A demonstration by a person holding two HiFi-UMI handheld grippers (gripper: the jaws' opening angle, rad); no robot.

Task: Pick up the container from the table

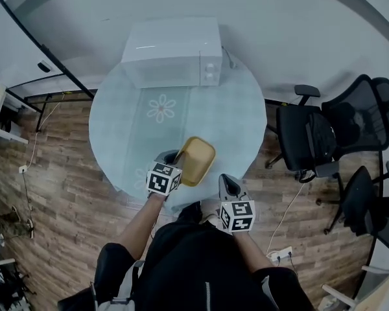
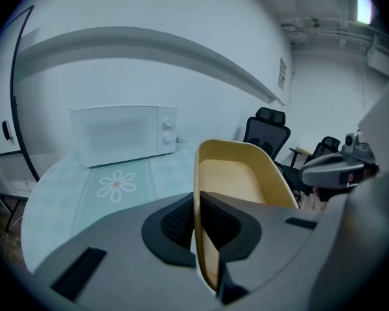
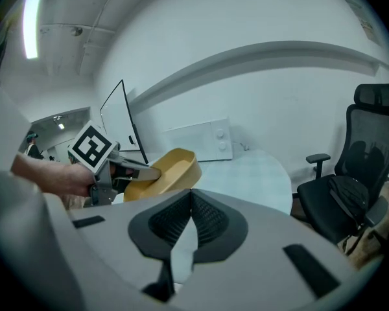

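Yellow container [image 1: 197,159] pinched by its rim in the left hand-held gripper [image 2: 196,203], held above the round surface [image 1: 117,128]. Beside it, the right hand-held gripper [image 3: 189,196], jaws together and empty.

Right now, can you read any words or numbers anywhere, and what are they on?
No words or numbers can be read.
The wall sign: too small and blurred to read.
The microwave: no brand or numbers can be made out.
The left cube and the right cube: black-and-white square patterns only, no letters.
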